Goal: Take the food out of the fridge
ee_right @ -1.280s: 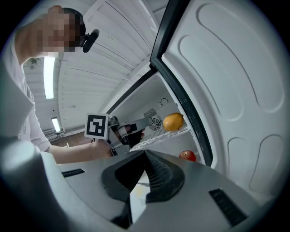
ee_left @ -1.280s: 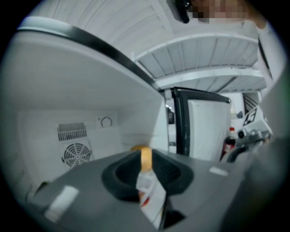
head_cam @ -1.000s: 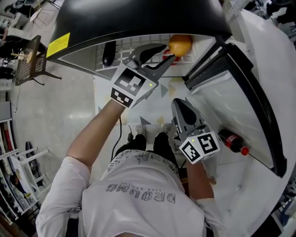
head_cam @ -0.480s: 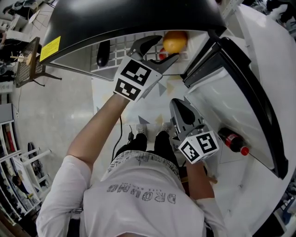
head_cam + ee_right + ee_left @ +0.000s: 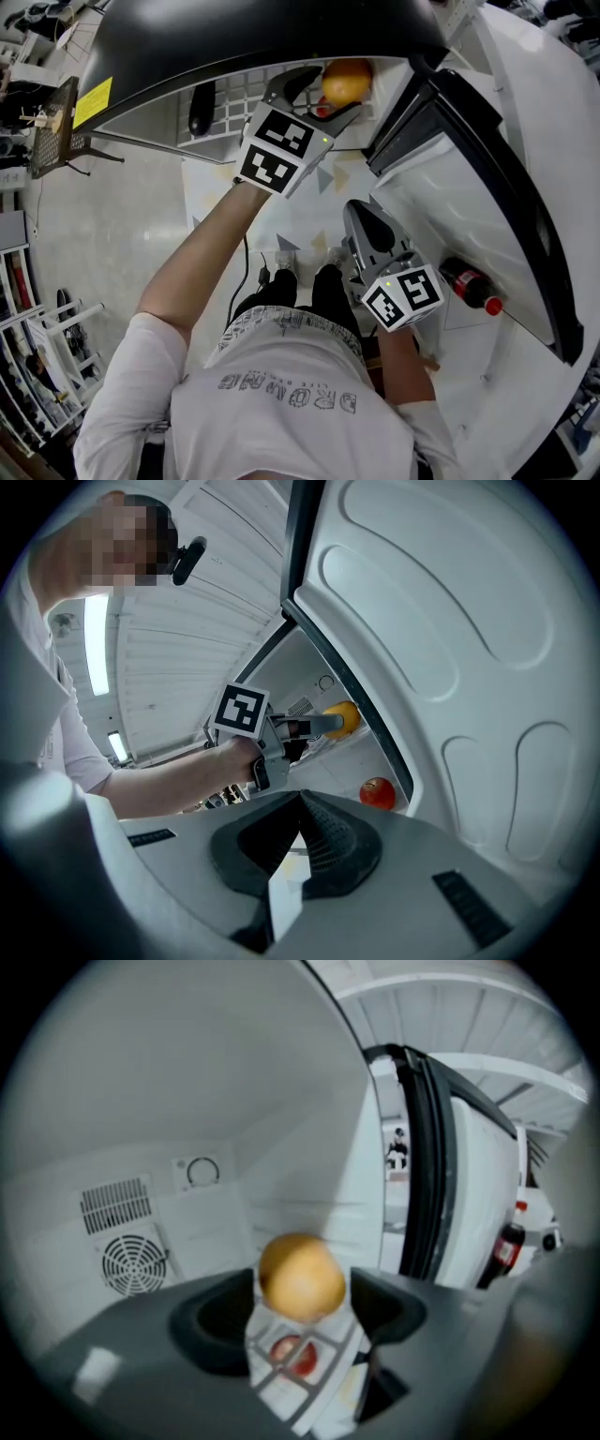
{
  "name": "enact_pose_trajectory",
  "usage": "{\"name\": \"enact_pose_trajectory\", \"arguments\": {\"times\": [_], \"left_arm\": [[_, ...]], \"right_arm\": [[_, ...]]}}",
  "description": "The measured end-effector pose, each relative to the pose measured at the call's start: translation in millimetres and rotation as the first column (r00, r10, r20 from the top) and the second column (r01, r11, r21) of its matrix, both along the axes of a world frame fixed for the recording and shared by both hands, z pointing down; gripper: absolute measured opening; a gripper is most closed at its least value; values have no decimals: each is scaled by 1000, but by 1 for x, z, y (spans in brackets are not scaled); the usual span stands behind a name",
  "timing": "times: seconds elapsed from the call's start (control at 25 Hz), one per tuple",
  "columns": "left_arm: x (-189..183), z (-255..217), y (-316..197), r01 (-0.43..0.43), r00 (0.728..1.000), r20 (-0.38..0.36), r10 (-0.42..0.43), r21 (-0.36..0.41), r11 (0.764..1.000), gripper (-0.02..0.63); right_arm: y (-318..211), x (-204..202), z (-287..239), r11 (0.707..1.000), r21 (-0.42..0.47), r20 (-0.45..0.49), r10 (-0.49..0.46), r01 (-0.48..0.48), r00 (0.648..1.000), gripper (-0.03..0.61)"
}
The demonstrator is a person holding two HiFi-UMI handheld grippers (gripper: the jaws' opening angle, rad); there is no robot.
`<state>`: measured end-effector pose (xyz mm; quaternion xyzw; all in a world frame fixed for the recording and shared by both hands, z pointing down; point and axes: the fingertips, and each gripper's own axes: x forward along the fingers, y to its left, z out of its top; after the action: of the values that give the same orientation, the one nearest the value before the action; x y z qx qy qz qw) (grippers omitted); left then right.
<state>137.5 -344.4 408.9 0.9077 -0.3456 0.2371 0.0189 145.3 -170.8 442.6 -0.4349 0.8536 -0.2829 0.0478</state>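
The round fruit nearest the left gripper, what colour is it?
The fruit is orange-yellow; the left gripper view shows it best.

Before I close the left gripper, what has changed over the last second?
The left gripper has pushed further into the fridge, its jaws opening. The orange now sits between them, not yet gripped. The right gripper, shut, the red apple and the cola bottle in the door have stayed put.

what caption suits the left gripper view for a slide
Left claw opening around an orange on the fridge shelf, an apple below.
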Motion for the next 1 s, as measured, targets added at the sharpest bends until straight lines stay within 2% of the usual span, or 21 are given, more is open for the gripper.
{"name": "enact_pose_trajectory", "arguments": {"times": [0.6, 1.0], "left_arm": [[-5, 0, 1, 17, 1000, -5, -17, 3, 1000, 296], [-35, -28, 21, -2, 997, -75, 4, 30, 1000, 295]], "right_arm": [[-1, 0, 0, 1000, 1, -4, 2, -2, 1000, 2], [-3, -9, -8, 999, 18, -30, 32, -31, 999, 2]]}}
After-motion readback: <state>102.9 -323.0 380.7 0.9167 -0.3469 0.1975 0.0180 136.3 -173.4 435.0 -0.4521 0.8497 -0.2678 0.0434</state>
